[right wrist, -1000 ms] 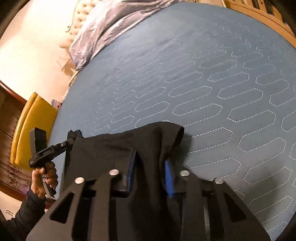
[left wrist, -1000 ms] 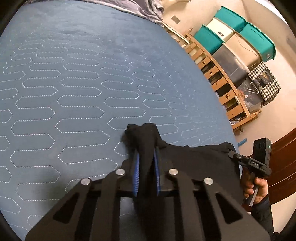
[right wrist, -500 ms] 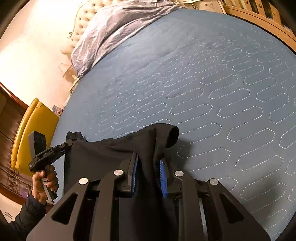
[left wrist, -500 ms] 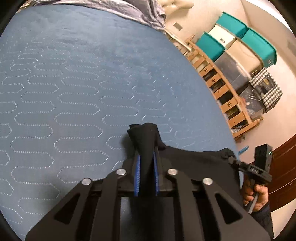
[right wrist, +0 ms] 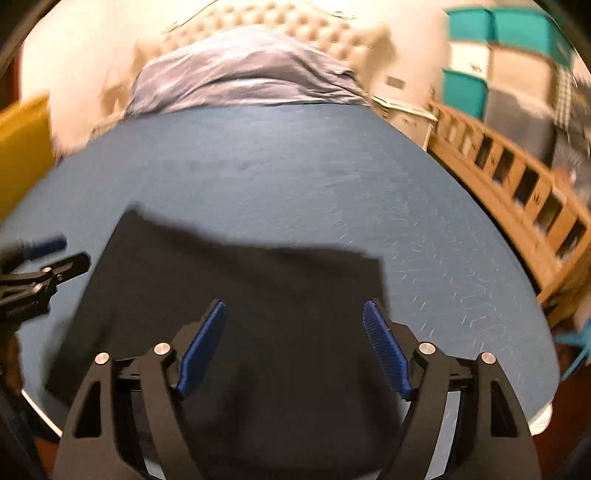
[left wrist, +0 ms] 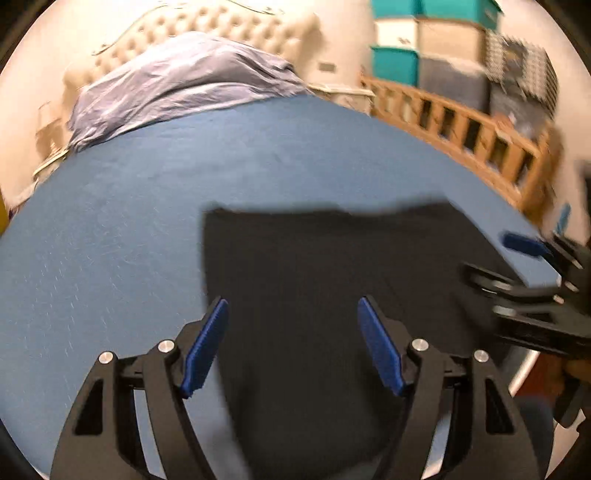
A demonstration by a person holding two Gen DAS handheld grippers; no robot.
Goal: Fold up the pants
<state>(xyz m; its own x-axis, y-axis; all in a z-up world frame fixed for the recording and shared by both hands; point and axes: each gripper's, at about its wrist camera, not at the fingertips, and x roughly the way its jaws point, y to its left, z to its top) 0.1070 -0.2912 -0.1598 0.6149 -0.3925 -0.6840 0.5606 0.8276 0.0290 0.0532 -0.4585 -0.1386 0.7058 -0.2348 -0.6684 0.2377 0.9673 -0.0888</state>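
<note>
Left wrist view: left gripper [left wrist: 291, 314] jaws are opening, nothing clamped; the pants [left wrist: 332, 288] just lie below and beyond the blue pads [left wrist: 205, 347]. Pants sit as a dark, flat rectangle on the bed [left wrist: 110, 240], against its near edge and toward the near right corner, far hem straight and parallel to the headboard [left wrist: 221, 33] end. Right gripper [left wrist: 532, 258] shows at the right margin, over the bed's right edge, blurred; can't read its jaws from here. Right wrist view: same gripper [right wrist: 295, 317] seen head-on, jaws opening, pads clear of cloth, nothing between them but air above the pants [right wrist: 240, 295]. Left gripper [right wrist: 44, 258] appears at the left margin near the pants' left side. My read: this is the release after laying a fold, both grippers clear of the fabric. The next move likely calls for regrasping two corners of one short side and carrying them across for another fold, or smoothing if this is the final size. Differences: only the right view shows the pants' right corner slightly ragged and the yellow chair [right wrist: 22, 147] past the left edge; only the left view shows the pants' square left corner clearly. Both frames are motion-blurred, so layer count is unreadable.
</note>
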